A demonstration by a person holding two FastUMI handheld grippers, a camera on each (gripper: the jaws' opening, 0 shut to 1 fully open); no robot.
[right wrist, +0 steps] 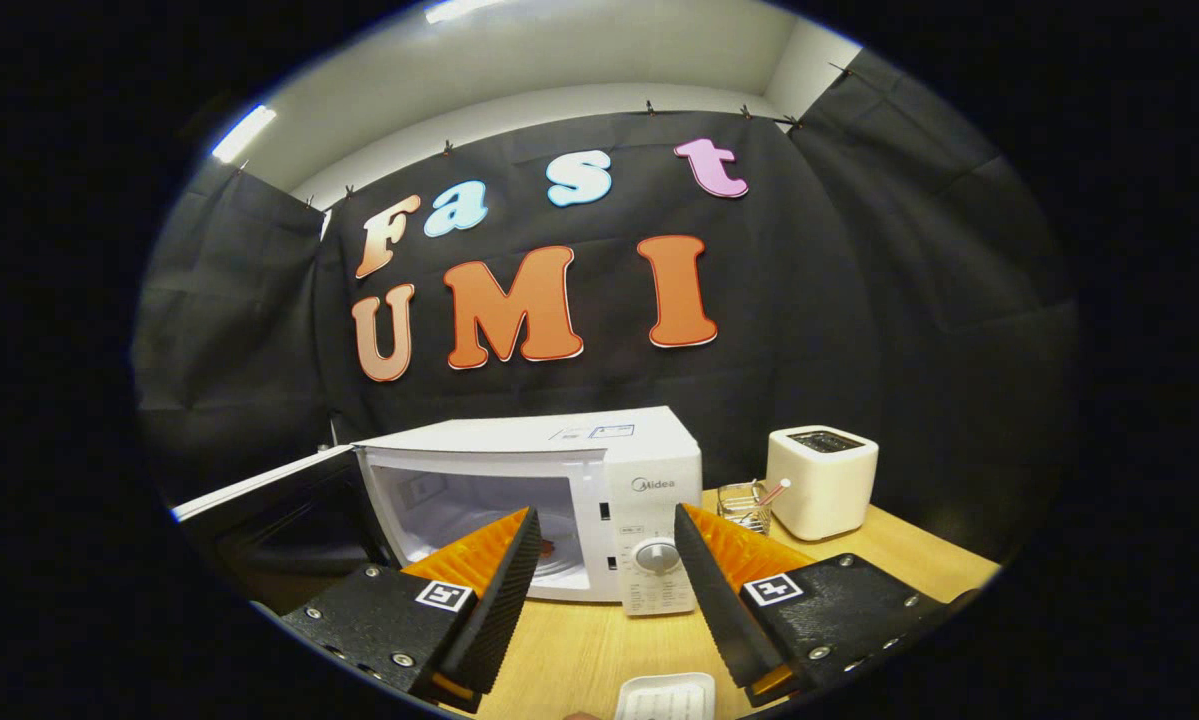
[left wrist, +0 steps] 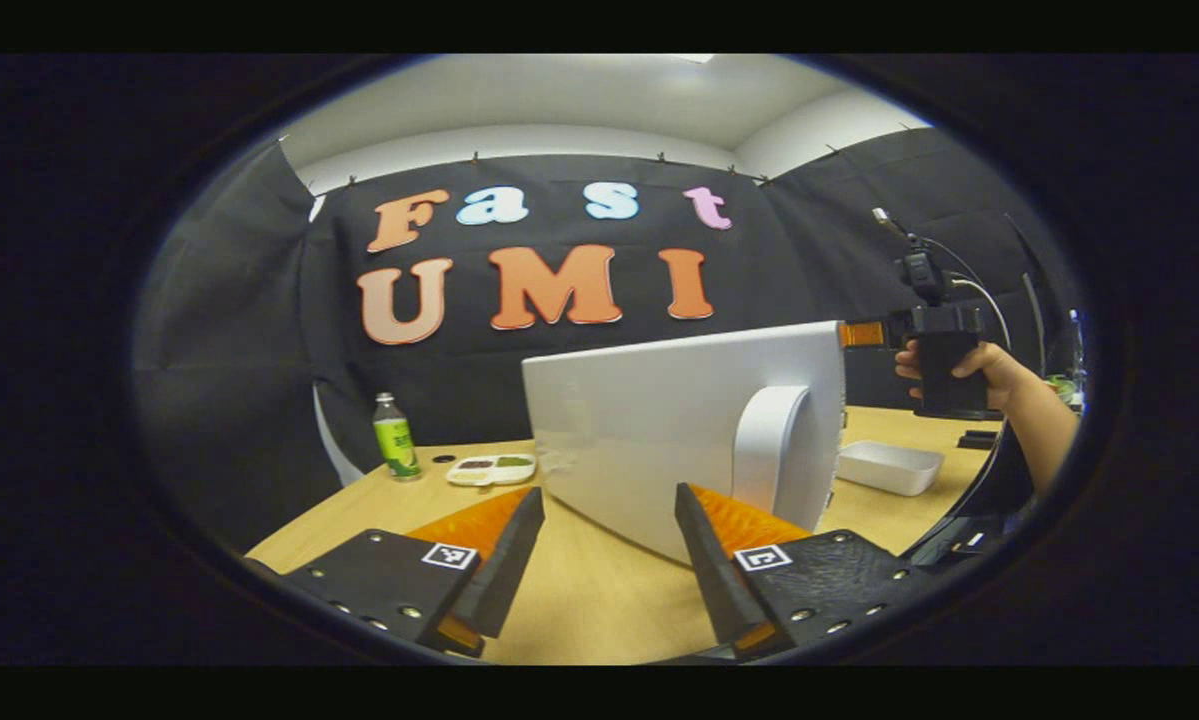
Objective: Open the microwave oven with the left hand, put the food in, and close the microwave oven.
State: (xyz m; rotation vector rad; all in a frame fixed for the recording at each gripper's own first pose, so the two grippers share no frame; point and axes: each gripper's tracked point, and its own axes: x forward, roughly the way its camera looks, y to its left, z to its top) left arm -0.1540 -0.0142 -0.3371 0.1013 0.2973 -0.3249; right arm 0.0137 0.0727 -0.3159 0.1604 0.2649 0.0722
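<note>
The white microwave (right wrist: 649,470) stands on the wooden table with its door (right wrist: 259,495) swung wide to the left and its pale cavity (right wrist: 459,510) showing. A small reddish shape lies inside, too small to identify. My right gripper (right wrist: 606,512) hovers open in front of the cavity, holding nothing. In the left gripper view the door's white outer face (left wrist: 659,420) and curved handle (left wrist: 769,440) are close ahead. My left gripper (left wrist: 609,495) is open just before them, not touching. A divided dish of food (left wrist: 491,468) sits far left.
A green bottle (left wrist: 395,436) stands beside the dish. A white tray (left wrist: 889,465) lies right of the door, also at the table's near edge (right wrist: 664,697). A white toaster (right wrist: 821,480) and a wire holder (right wrist: 747,505) stand right of the microwave. A hand (left wrist: 999,375) holds the other gripper (left wrist: 864,333).
</note>
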